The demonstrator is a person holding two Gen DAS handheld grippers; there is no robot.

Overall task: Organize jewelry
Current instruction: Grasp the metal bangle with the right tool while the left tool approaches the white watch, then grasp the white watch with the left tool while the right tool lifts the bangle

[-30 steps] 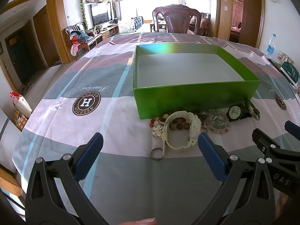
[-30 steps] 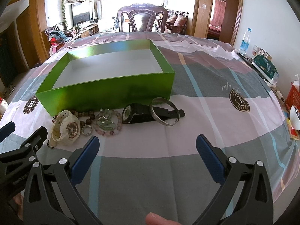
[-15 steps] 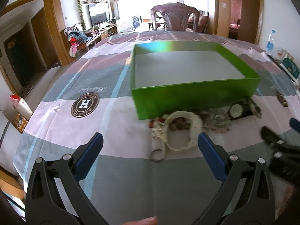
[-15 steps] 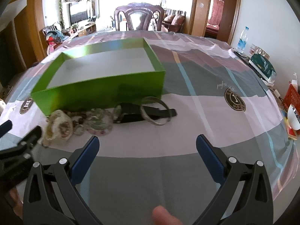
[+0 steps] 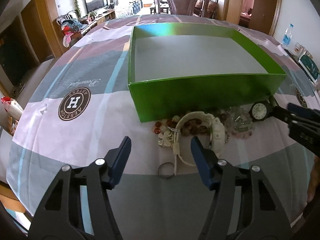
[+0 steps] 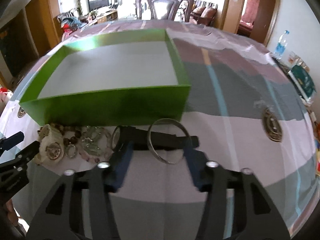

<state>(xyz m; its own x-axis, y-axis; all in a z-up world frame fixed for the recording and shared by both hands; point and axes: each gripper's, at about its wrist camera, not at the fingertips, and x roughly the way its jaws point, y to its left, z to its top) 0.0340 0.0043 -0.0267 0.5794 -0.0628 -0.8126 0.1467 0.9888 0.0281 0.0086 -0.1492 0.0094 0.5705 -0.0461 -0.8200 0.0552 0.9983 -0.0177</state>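
The right gripper (image 6: 158,156) hangs over the tablecloth (image 6: 240,140) with its blue-padded jaws closing, nothing pressed between them. Just ahead lie a silver bangle (image 6: 168,141) across a black watch (image 6: 128,138), beaded bracelets (image 6: 90,146) and a cream watch (image 6: 51,149), before the green box (image 6: 112,106).
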